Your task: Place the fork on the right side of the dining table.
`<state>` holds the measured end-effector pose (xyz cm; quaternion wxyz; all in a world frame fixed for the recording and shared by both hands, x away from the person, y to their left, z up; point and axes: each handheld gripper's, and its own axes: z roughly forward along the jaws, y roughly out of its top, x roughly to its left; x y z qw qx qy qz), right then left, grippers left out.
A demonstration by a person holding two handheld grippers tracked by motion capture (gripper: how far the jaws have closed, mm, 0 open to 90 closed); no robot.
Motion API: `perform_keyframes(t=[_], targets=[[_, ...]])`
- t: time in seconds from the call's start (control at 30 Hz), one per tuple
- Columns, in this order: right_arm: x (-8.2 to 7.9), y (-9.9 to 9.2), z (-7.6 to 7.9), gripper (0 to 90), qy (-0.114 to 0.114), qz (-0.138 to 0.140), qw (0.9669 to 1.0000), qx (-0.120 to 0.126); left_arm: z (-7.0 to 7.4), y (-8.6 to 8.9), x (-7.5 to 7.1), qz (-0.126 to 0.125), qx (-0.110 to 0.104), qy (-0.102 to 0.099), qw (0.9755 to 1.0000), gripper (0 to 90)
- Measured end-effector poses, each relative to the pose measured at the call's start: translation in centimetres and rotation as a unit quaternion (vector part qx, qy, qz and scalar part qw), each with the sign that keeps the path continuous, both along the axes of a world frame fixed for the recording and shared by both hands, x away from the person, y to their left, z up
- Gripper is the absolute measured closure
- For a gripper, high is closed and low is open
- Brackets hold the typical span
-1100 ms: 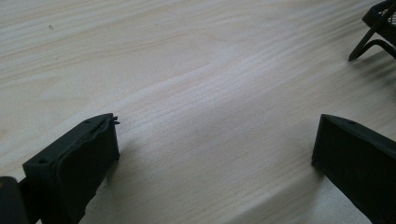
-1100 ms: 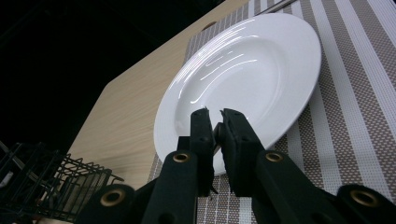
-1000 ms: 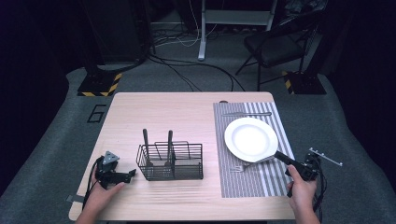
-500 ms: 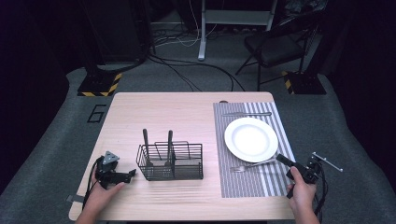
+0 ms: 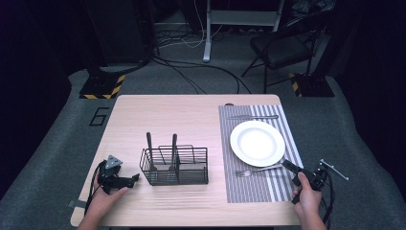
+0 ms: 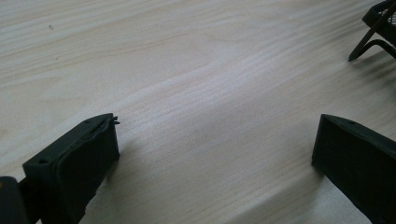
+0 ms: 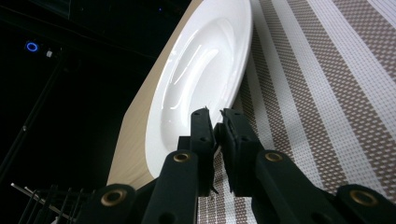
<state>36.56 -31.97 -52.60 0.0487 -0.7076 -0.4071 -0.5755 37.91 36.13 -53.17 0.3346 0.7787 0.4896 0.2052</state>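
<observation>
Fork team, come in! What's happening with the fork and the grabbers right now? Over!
Right gripper shut on fork handle, fork lying on striped placemat beside white plate. Left gripper open, empty, on table. Nothing in the way.

Dark lab or studio: floor cables (image 5: 191, 72), hazard-taped stand bases (image 5: 100, 88), lone wooden table (image 5: 191, 115).
</observation>
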Motion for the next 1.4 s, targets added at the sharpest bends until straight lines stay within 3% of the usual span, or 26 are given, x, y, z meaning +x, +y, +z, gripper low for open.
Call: perform_keyframes(t=[0.13, 0.27, 0.4, 0.5, 0.67, 0.87, 1.17, 1.3, 1.37, 1.4], targets=[[-0.1, -0.1, -0.3, 81.7, 0.018, -0.006, 0.9998, 0.006, 0.0, 0.0, 0.0, 0.000, 0.000, 0.000, 1.0000, 0.2], [-0.1, -0.1, -0.4, 77.7, 0.024, -0.012, 0.9996, -0.006, 0.0, 0.0, 0.0, 0.000, 0.000, 0.000, 1.0000, 0.2], [0.0, -0.1, -0.3, 75.1, 0.029, -0.018, 0.9988, -0.035, 0.0, 0.0, 0.0, 0.000, 0.000, 0.000, 1.0000, 0.2], [0.0, -0.1, -0.2, 73.5, 0.038, -0.020, 0.9982, -0.043, 0.0, 0.0, 0.0, 0.000, 0.000, 0.000, 1.0000, 0.2], [0.1, 0.1, 0.1, 69.1, 0.029, -0.014, 0.9919, -0.122, 0.0, 0.0, 0.0, -0.001, 0.001, 0.002, 1.0000, 0.2], [0.0, -0.2, 0.2, 67.0, 0.032, -0.026, 0.9899, -0.136, 0.0, 0.0, 0.0, 0.000, 0.000, 0.001, 1.0000, 0.2], [-0.3, -0.1, 1.2, 61.0, 0.011, -0.031, 0.9858, -0.165, 0.1, 0.0, 0.0, -0.002, 0.002, 0.005, 1.0000, 0.2], [-0.4, 0.5, 2.3, 58.1, -0.013, -0.017, 0.9813, -0.191, 0.0, 0.0, 0.0, 0.000, 0.001, 0.003, 1.0000, 0.2], [-0.3, 1.0, 3.0, 56.7, -0.023, -0.002, 0.9778, -0.208, 0.0, 0.0, 0.0, 0.000, 0.000, 0.000, 1.0000, 0.2], [-0.4, 1.2, 3.3, 56.5, -0.034, 0.005, 0.9742, -0.223, 0.0, 0.0, 0.0, 0.000, 0.000, 0.002, 1.0000, 0.2]])
